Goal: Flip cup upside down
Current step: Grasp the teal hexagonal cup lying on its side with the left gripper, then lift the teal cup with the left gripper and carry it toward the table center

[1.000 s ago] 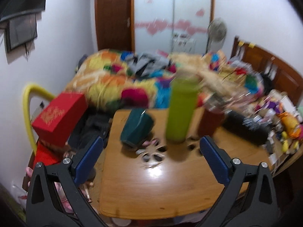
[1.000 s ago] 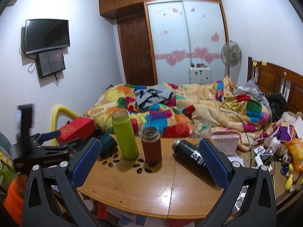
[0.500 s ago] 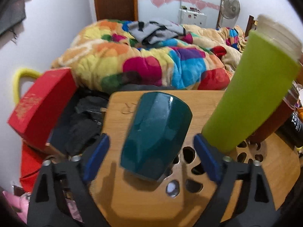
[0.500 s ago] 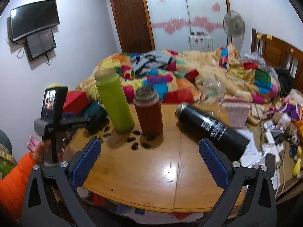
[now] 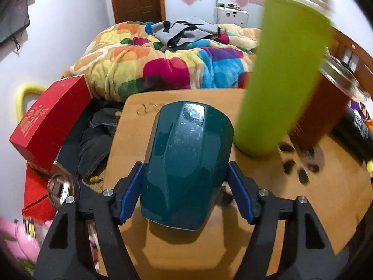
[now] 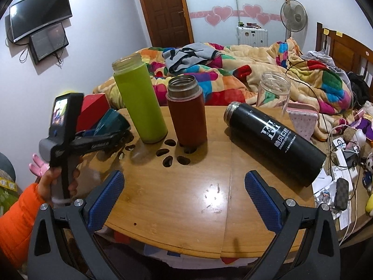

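Observation:
A dark teal faceted cup (image 5: pixel 188 163) lies tilted on its side on the wooden table (image 5: pixel 268 245), its base toward me. My left gripper (image 5: pixel 186 193) straddles it, blue pads (image 5: pixel 131 193) close on both sides; contact is not clearly shown. In the right wrist view the cup (image 6: pixel 112 121) sits at the table's left edge with the left gripper (image 6: pixel 105 140) around it. My right gripper (image 6: pixel 184 196) is open and empty above the table's near side.
A green bottle (image 6: pixel 139 102), a red-brown flask (image 6: pixel 187 114), a lying black flask (image 6: pixel 275 142) and a clear jar (image 6: pixel 274 93) share the table. A red box (image 5: pixel 49 126) stands off the table's left edge. A bed lies behind.
My left gripper moved forward to the teal cup and its jaws narrowed around it. My right gripper dropped lower and closer to the table.

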Available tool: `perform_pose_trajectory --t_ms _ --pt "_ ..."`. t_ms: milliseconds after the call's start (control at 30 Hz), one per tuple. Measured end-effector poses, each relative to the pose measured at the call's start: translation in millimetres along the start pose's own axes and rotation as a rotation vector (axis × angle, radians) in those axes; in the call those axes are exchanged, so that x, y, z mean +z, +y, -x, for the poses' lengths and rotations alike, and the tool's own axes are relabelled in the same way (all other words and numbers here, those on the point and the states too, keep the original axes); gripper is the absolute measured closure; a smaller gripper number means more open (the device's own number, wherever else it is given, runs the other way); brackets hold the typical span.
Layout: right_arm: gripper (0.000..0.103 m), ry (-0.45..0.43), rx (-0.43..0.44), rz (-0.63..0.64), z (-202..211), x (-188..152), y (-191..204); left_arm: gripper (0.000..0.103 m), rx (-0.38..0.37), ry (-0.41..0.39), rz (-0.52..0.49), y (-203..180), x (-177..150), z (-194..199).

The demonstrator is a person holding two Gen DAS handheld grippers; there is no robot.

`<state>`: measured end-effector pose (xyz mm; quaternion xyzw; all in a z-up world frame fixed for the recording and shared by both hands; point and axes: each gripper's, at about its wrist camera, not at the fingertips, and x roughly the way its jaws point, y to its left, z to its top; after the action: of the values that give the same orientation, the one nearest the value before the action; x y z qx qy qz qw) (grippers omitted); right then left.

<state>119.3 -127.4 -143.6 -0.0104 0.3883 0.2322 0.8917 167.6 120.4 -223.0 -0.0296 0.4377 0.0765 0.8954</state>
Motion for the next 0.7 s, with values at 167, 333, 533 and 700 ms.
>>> perform_pose_trajectory --t_ms 167,333,533,700 --pt "0.0 0.02 0.002 -0.007 0 -9 -3 0.033 -0.04 -0.016 -0.059 -35 -25 22" --pt "0.0 0.018 0.003 0.002 11 -16 -5 0.033 -0.105 -0.029 -0.09 -76 -41 36" --pt "0.0 0.012 -0.017 -0.004 24 -24 -15 0.033 -0.144 -0.028 -0.089 -119 -52 46" --pt "0.0 0.027 -0.028 -0.028 28 -27 -23 0.032 -0.136 -0.021 -0.084 -134 -52 48"
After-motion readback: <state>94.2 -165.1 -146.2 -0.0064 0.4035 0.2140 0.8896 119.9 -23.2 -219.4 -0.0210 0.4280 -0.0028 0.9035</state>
